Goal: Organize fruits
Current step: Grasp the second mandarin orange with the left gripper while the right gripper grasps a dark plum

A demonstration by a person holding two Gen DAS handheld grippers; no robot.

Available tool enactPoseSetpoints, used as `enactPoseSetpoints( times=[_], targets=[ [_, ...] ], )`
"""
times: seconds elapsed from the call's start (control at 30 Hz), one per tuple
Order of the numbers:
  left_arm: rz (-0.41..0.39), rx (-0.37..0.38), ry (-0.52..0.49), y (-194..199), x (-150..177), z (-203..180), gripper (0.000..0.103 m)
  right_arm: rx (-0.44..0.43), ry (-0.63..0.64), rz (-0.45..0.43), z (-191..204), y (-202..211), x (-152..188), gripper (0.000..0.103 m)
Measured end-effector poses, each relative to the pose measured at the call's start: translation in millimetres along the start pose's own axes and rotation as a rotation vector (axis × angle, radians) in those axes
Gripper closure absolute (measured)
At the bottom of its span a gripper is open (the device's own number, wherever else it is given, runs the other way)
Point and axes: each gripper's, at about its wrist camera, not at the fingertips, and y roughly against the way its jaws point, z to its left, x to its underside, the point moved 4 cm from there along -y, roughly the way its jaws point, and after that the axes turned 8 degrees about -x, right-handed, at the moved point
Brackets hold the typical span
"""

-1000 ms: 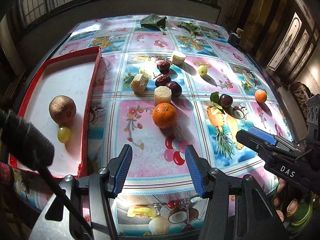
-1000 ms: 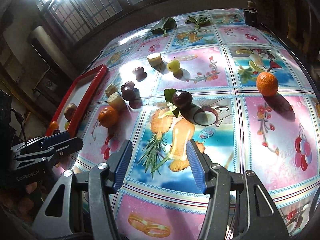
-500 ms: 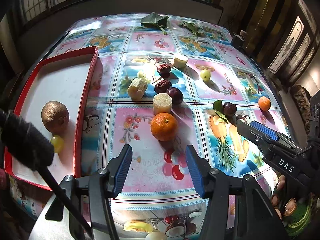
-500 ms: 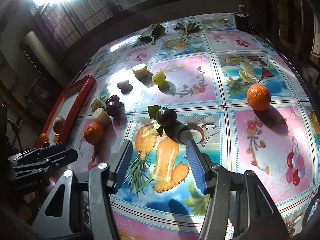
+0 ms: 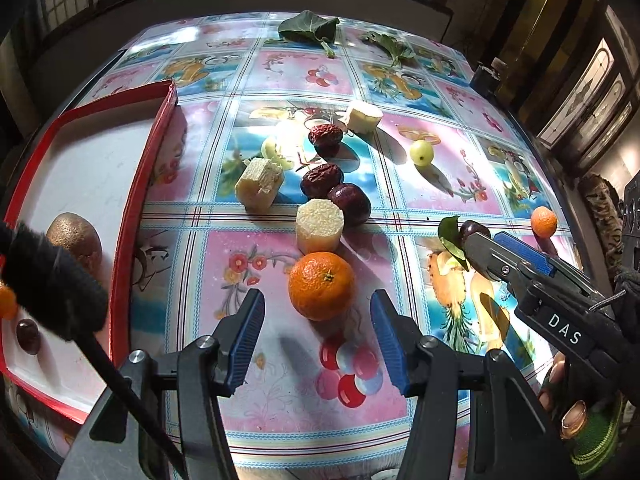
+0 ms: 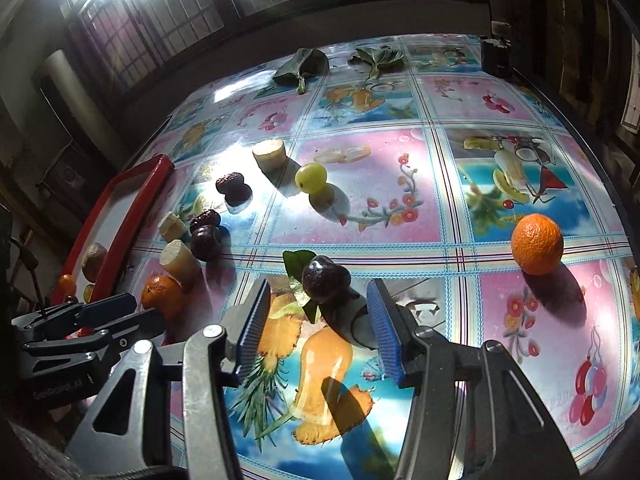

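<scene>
On the surface (image 5: 280, 400) covered with a fruit-print cloth, the left tongs (image 5: 318, 328) stand apart with nothing pressed between them, their blue pads on either side of a large orange (image 5: 322, 285) that lies just ahead of the tips and clear of both. Beyond that orange stands a pale cut cylinder (image 5: 319, 226), then three dark red dates (image 5: 322, 179) and a second pale chunk (image 5: 260, 182), with a third chunk (image 5: 362, 117) and a green grape (image 5: 421, 153) farther off. To the left a red-rimmed tray (image 5: 138, 184) holds a brown round fruit (image 5: 76, 240), a small dark fruit (image 5: 28, 336) and a bit of orange fruit at the frame edge. The right tongs (image 6: 318, 320) have just been closing; a dark plum (image 6: 325, 279) with a green leaf (image 6: 298, 264) lies between their tips, yet a gap shows on each side of it, so the pads are not pressing it. From the left wrist view the same tongs reach the plum from the right. A second orange (image 6: 537, 244) sits well apart to the right, and two leafy greens (image 6: 302, 65) lie at the far edge.
</scene>
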Motion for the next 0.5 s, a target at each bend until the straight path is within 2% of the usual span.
enactPoseSetpoints(
  times=[0.13,0.23,0.3,0.33,0.37,0.5],
  targets=[
    [0.013,0.011,0.018,-9,-3,2,0.048,0.019,0.013,0.018,0,-11,-4,0.056],
    [0.006,0.008,0.02,-12,-4,3,0.05,0.044,0.041,0.03,3,-18,-5,0.068],
    [0.0,0.016,0.015,-12,-4,1,0.056,0.078,0.069,0.03,5,-19,-5,0.074],
    [0.0,0.03,0.013,-11,-3,0,0.064,0.087,0.078,0.029,6,-20,-5,0.074],
    [0.002,0.035,0.01,-11,-3,-2,0.067,0.088,0.08,0.028,6,-19,-5,0.074],
    [0.001,0.019,0.002,-9,-1,-2,0.067,0.079,0.069,0.004,6,-10,-6,0.075]
  ],
)
